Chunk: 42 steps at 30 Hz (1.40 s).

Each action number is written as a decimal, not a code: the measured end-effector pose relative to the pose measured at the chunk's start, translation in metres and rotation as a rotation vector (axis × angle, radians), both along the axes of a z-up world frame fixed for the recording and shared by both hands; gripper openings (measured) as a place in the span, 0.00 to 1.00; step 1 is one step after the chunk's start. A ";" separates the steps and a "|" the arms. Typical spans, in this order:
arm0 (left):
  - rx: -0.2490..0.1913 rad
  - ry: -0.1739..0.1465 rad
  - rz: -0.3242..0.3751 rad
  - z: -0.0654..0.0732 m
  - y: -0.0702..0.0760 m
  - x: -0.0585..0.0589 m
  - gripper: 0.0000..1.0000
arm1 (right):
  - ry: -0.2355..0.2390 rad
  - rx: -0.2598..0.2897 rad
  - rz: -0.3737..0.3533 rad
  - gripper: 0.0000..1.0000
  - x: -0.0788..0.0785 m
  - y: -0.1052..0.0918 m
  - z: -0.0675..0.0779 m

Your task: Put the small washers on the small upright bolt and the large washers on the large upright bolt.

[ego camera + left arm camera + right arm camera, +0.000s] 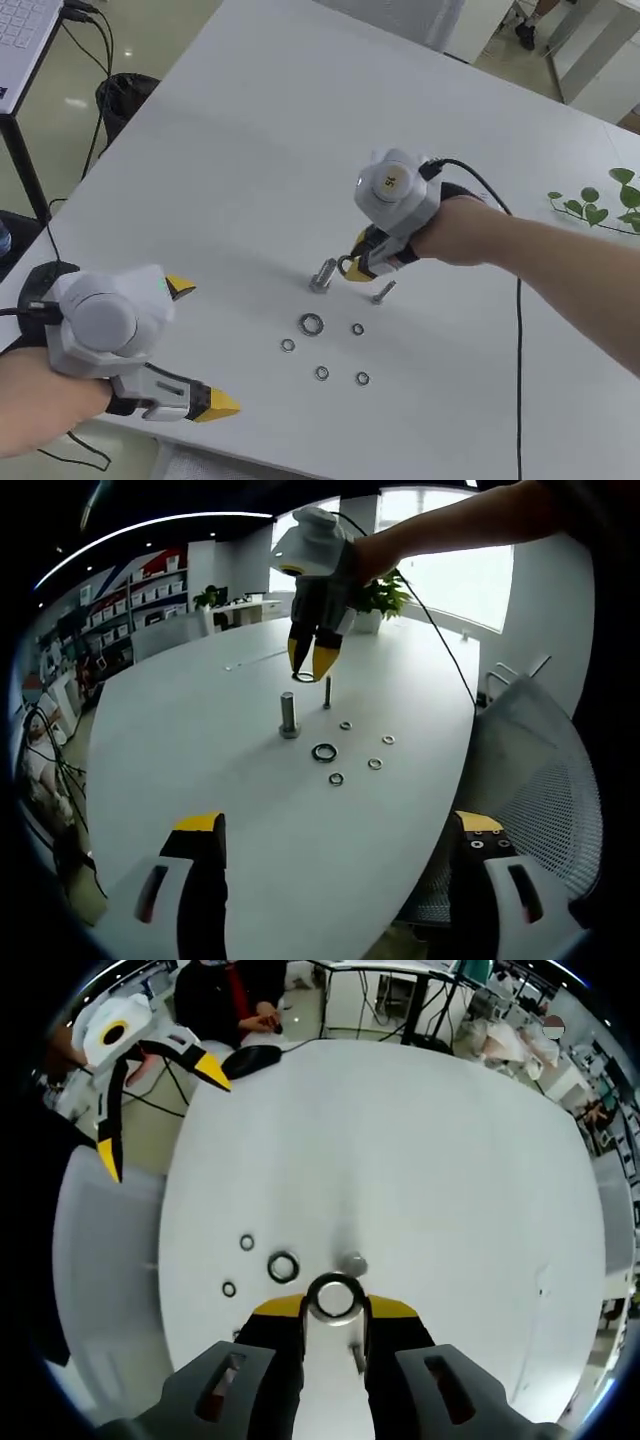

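**One large washer in the air, nothing on the bolts yet**

The right gripper (358,268) is pinching a large washer (334,1297) by its rim, jaws drawn in close around it. It is holding the ring in the air just beside the top of the large bolt (323,275), not over it as far as I can tell. The left gripper (339,825) is hanging well back at the near edge of the white table (250,150), jaws spread wide and gripping nothing.

As for progress, both bolts are looking bare. The large one and the small bolt (383,292) are standing upright near each other with no ring showing on either shank. So I am judging this as the very start: the first washer is lifted and none is placed.

Here is the count:
- There are two bolts, one large and one small.
- There are two large washers, the one in the jaws and a second large washer (311,323) lying flat just in front of the bolts.
- Four small washers are lying loose around that second one (357,328) (288,345) (321,373) (362,378).

That is making six washers in all, and every one is waiting to be threaded on.
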State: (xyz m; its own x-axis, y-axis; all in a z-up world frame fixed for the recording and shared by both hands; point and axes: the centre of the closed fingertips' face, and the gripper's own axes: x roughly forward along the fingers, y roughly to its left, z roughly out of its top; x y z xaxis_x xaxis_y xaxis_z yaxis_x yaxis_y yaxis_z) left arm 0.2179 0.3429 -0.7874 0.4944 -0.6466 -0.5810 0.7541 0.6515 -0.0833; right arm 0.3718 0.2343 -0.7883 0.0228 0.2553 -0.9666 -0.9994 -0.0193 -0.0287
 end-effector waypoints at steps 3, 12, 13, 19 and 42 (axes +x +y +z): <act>-0.002 0.008 0.000 -0.001 -0.001 -0.001 0.92 | -0.001 -0.011 0.005 0.21 0.005 0.001 -0.004; 0.014 0.024 -0.007 -0.006 0.001 -0.004 0.90 | 0.002 -0.021 0.000 0.21 0.013 0.003 -0.013; 0.016 0.023 -0.006 -0.006 0.001 -0.004 0.90 | 0.003 -0.021 0.001 0.21 0.013 0.004 -0.014; 0.016 0.029 0.004 -0.007 0.003 -0.002 0.89 | 0.011 -0.018 0.010 0.21 0.011 0.011 -0.016; 0.018 0.057 0.022 -0.014 0.010 -0.003 0.87 | 0.006 -0.090 0.072 0.21 0.015 0.017 -0.032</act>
State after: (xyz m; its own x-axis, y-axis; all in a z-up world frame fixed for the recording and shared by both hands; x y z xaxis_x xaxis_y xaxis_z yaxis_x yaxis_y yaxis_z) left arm 0.2146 0.3533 -0.8019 0.4743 -0.6247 -0.6203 0.7337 0.6699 -0.1136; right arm 0.3865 0.2515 -0.8198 0.0015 0.1680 -0.9858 -0.9955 -0.0931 -0.0174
